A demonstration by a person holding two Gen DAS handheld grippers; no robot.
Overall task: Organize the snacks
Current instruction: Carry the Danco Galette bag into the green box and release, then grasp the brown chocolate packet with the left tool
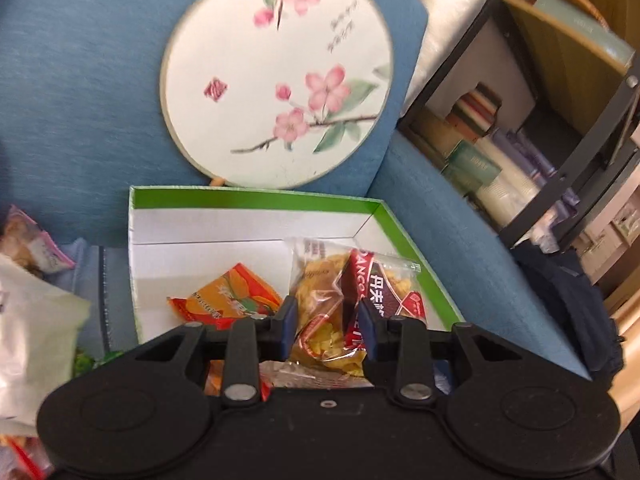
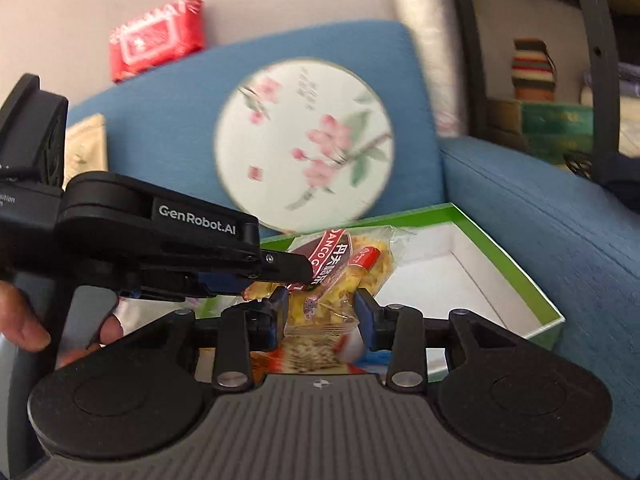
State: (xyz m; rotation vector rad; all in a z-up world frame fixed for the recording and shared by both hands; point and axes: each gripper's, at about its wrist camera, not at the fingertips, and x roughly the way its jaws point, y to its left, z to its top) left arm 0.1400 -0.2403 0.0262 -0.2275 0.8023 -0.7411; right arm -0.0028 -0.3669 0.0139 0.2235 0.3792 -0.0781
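A green-rimmed white box (image 1: 256, 199) (image 2: 516, 276) sits open on a blue sofa seat, with an orange snack packet (image 1: 228, 296) lying inside. My left gripper (image 1: 327, 322) is over the box's near side, shut on a clear packet of yellow cake with a dark red label (image 1: 360, 292). In the right wrist view the left gripper (image 2: 298, 272) reaches in from the left, pinching that labelled packet (image 2: 336, 256). My right gripper (image 2: 320, 312) is just behind it, its pads pressing a clear packet of yellow cake (image 2: 312, 308). The two packets overlap there.
A round painted fan (image 1: 276, 76) (image 2: 304, 144) leans on the blue backrest behind the box. Loose snacks (image 1: 32, 248) and a white bag (image 1: 36, 340) lie left. A dark shelf (image 1: 560, 120) stands right. A red wipes pack (image 2: 158, 38) tops the backrest. A hand (image 2: 24, 320) grips the left handle.
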